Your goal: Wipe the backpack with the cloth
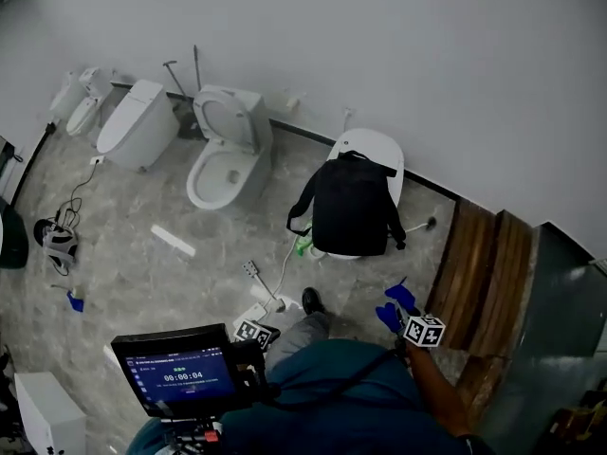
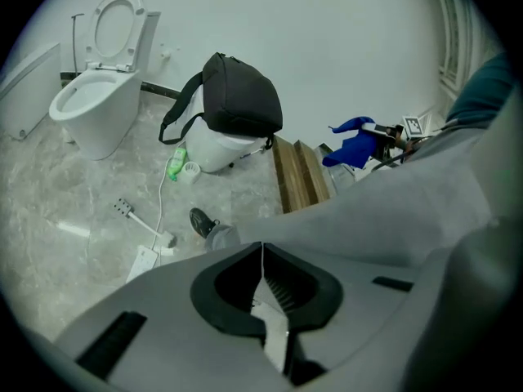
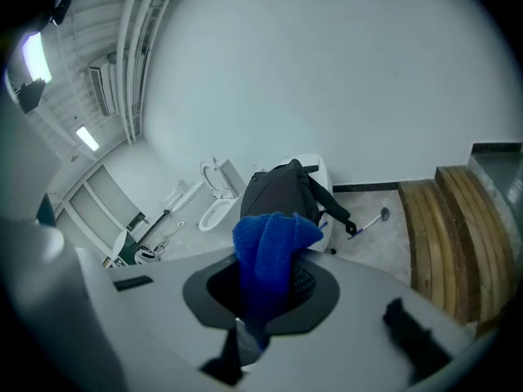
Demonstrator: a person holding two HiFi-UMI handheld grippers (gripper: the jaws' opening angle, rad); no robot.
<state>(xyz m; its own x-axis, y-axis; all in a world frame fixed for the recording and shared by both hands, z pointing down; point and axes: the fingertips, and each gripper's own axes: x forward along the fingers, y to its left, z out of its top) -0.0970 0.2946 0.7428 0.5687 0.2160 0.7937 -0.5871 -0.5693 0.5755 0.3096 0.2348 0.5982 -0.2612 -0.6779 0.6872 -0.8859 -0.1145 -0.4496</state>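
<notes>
A black backpack [image 1: 350, 207] rests upright against a white closed toilet [image 1: 376, 146] by the wall; the left gripper view shows the backpack [image 2: 238, 95] from the side, and the right gripper view shows it [image 3: 280, 194] straight ahead. My right gripper [image 3: 261, 278] is shut on a blue cloth [image 3: 266, 250] that bunches up above the jaws. In the head view this gripper [image 1: 395, 309] hangs about a pace short of the backpack. My left gripper [image 2: 263, 256] is shut with nothing in it, held low by the person's leg; its marker cube [image 1: 254, 333] shows.
An open white toilet [image 1: 228, 154] and a closed one [image 1: 138, 122] stand to the left. Wooden steps [image 1: 484, 268] rise at the right. A green bottle [image 1: 303, 246], a power strip with cable [image 1: 263, 295] and a brush [image 1: 423, 224] lie on the floor.
</notes>
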